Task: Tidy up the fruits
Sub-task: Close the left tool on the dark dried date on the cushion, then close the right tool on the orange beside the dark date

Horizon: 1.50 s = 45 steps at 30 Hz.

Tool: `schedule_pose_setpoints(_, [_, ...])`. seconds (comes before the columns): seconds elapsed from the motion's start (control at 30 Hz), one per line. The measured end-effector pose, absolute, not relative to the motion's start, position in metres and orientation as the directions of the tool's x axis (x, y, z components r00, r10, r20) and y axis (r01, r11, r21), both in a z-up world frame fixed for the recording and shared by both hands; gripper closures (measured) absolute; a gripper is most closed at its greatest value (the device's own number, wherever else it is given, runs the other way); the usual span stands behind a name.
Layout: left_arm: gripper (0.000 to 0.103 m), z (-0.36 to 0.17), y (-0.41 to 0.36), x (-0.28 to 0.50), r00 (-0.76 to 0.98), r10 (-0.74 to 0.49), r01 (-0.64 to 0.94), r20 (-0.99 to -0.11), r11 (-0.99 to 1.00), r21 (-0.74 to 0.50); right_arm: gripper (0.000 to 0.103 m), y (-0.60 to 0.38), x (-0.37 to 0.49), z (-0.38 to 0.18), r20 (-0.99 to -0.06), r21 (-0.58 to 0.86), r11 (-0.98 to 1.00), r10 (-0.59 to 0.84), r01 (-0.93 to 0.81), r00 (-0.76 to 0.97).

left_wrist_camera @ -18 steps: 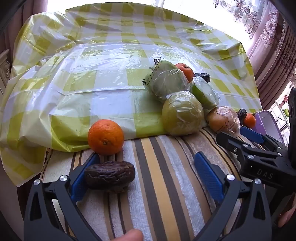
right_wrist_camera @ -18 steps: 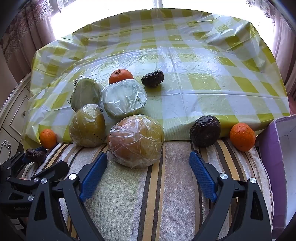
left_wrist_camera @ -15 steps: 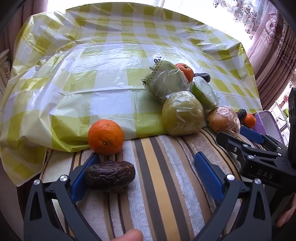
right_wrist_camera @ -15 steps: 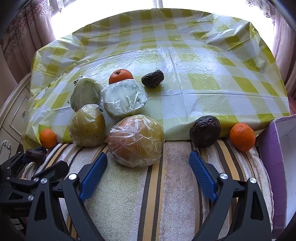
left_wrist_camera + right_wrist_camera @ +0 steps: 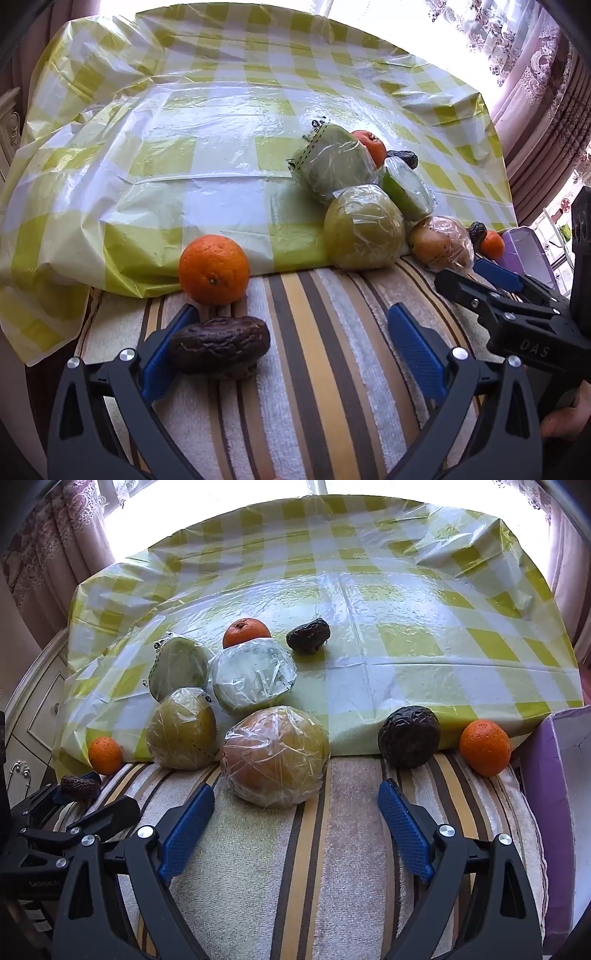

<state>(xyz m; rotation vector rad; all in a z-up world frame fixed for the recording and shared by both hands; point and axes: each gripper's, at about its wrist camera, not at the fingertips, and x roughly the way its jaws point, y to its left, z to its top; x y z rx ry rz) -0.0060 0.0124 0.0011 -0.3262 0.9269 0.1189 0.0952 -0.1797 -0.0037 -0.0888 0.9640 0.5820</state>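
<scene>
With both grippers spread wide and holding nothing, the left gripper [image 5: 291, 350] has a wrinkled dark fruit [image 5: 219, 345] at lower left against one pad, so closing crookedly could roll it off the striped towel [image 5: 332, 369].

orange [image 5: 213, 269] just behind wrinkled fruit [image 5: 220, 346]

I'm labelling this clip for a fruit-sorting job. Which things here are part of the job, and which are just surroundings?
Part of the job:
- oranges
- wrinkled dark fruits
- plastic-wrapped fruits
- purple box, possibly

Just surroundings:
- checked plastic tablecloth
- striped towel
- curtains
- white cabinet
</scene>
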Motion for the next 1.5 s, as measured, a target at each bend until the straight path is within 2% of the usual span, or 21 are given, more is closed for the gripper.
schedule_pose_setpoints(0.27, [0.002,0.004,0.021,-0.013,0.628,-0.118,-0.215,-0.769,0.924,-0.317,0.016,-0.182,0.095,0.003,-0.819,0.184,0.813,0.438,-0.553,0.372])
schedule_pose_setpoints(0.47, [0.002,0.011,0.038,-0.029,0.673,-0.229,-0.195,-0.703,0.862,-0.468,0.016,-0.192,0.091,0.006,-0.808,0.216,0.784,0.478,-0.581,0.344])
schedule_pose_setpoints(0.6, [0.002,0.018,0.034,-0.033,0.672,-0.199,-0.2,-0.713,0.878,-0.434,0.016,-0.197,0.088,0.009,-0.793,0.227,0.759,0.508,-0.61,0.336])
schedule_pose_setpoints(0.67, [0.008,0.02,0.033,-0.034,0.672,-0.171,-0.218,-0.72,0.884,-0.413,0.016,-0.197,0.086,0.01,-0.791,0.219,0.741,0.516,-0.635,0.329])
schedule_pose_setpoints(0.73, [0.022,0.019,0.033,-0.033,0.664,-0.147,-0.233,-0.733,0.891,-0.39,0.016,-0.199,0.084,0.011,-0.789,0.209,0.721,0.523,-0.66,0.321])
schedule_pose_setpoints(0.77, [0.025,0.018,0.034,-0.033,0.661,-0.143,-0.238,-0.736,0.891,-0.387,0.016,-0.201,0.083,0.012,-0.786,0.213,0.717,0.529,-0.663,0.319])
schedule_pose_setpoints(0.87, [0.043,0.015,0.041,-0.034,0.657,-0.129,-0.268,-0.743,0.882,-0.389,0.016,-0.212,0.083,0.013,-0.77,0.253,0.708,0.56,-0.659,0.306])
schedule_pose_setpoints(0.93, [0.062,0.012,0.045,-0.034,0.649,-0.115,-0.288,-0.752,0.878,-0.382,0.016,-0.219,0.085,0.014,-0.765,0.281,0.707,0.573,-0.649,0.294])
schedule_pose_setpoints(1.27, [0.062,0.011,0.045,-0.036,0.65,-0.112,-0.288,-0.752,0.879,-0.38,0.016,-0.27,0.114,0.015,-0.757,0.379,0.746,0.59,-0.547,0.281])
schedule_pose_setpoints(1.43, [0.062,0.013,0.043,-0.037,0.657,-0.121,-0.276,-0.744,0.88,-0.387,0.016,-0.287,0.133,0.022,-0.77,0.276,0.819,0.502,-0.503,0.395])
schedule_pose_setpoints(1.5, [0.062,0.016,0.041,-0.038,0.667,-0.13,-0.261,-0.734,0.881,-0.394,0.016,-0.285,0.143,0.02,-0.789,0.191,0.847,0.433,-0.497,0.436])
